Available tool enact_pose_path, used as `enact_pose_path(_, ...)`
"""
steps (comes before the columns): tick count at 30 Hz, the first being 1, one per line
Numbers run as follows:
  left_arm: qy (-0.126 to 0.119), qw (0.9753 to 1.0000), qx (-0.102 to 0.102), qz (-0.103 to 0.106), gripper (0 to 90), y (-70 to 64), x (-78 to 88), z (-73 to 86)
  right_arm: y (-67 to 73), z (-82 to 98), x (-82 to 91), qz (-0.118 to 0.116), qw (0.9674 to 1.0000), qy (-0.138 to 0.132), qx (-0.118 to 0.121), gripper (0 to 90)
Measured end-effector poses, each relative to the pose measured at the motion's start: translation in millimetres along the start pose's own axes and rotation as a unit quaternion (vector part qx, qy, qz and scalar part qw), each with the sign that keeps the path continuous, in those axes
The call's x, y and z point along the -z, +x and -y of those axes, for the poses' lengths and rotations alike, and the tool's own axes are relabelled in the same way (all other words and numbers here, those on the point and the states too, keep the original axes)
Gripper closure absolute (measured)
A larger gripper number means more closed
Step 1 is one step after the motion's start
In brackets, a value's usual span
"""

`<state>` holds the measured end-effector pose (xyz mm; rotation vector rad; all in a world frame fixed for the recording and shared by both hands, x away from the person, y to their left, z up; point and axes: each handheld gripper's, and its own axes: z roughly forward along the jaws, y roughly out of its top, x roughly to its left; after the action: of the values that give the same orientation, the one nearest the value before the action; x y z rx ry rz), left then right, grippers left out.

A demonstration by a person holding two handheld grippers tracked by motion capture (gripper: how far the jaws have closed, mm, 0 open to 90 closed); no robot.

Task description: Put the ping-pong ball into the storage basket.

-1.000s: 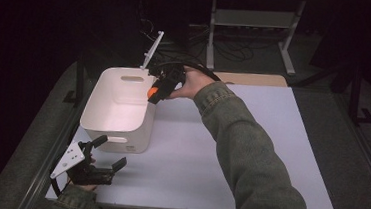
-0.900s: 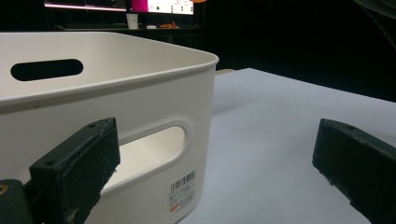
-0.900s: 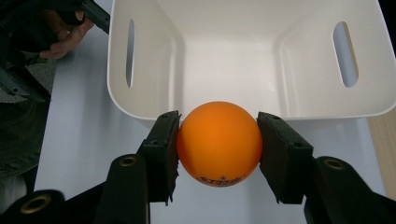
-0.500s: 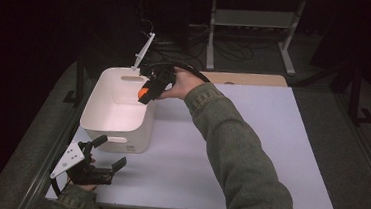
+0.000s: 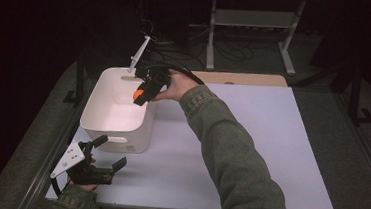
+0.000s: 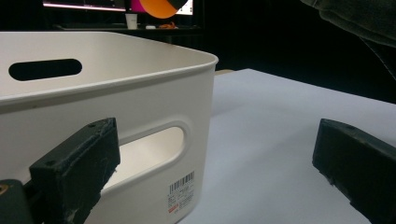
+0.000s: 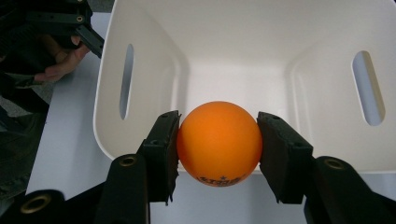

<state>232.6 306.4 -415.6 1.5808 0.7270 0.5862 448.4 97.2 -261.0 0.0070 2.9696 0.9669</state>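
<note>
High view. A white table [image 5: 249, 154] stands in a dark room, with a metal rack [image 5: 251, 34] and cables on the floor beyond its far edge. The right gripper [image 5: 141, 95], carried by a hand on a green sleeve [image 5: 229, 158], is poised over the far right rim of a white bin [image 5: 114, 124], its jaws clamped on an orange ball [image 5: 137, 96]. The left gripper [image 5: 107, 153] rests at the near left corner of the table, just beside the bin's near wall, jaws spread with nothing between them.

Left gripper view. The two black jaws stand wide apart. The bin's near corner, with a slotted handle [image 6: 154, 149] and a barcode label [image 6: 181, 192], lies just ahead of the left-hand jaw; bare table lies ahead of the right-hand jaw. The ball shows as an orange arc at the top edge, above the bin, with lit screens [image 6: 84, 4] beside it.

Right gripper view. The ball, smooth, glossy orange with small dark print near its underside, sits squarely between the two pads, touching both. Beyond the jaws lies the bin's bare interior, with a handle slot in each side wall. The left gripper and its hand appear at upper left, outside the bin.
</note>
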Motion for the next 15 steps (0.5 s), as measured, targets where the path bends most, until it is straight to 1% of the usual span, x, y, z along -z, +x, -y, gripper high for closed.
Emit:
enact_pose_path(1,0.000,1.0000,0.000,0.000,0.2,0.1,-0.1,0.0,0.2,-0.4,-1.2,-0.003,1.0000,0.002,-0.002,49.6)
enact_pose_path(4,0.000,1.0000,0.000,0.001,0.2,0.2,-0.1,-0.1,-0.3,-1.8,-4.3,-0.005,1.0000,-0.002,0.001,49.6)
enact_pose_path(9,0.000,1.0000,-0.001,0.001,0.2,-0.2,0.2,-0.3,-2.0,-2.8,-11.1,-0.008,1.0000,-0.003,0.001,49.6)
enact_pose_path(12,0.001,1.0000,-0.001,0.001,0.3,-0.1,0.0,-0.2,-0.7,-3.5,-15.5,-0.010,0.9999,0.002,0.002,49.6)
enact_pose_path(15,0.001,1.0000,-0.001,0.001,0.2,-0.2,-0.2,-0.2,-1.8,-4.1,-18.9,-0.014,0.9999,-0.003,0.003,49.6)
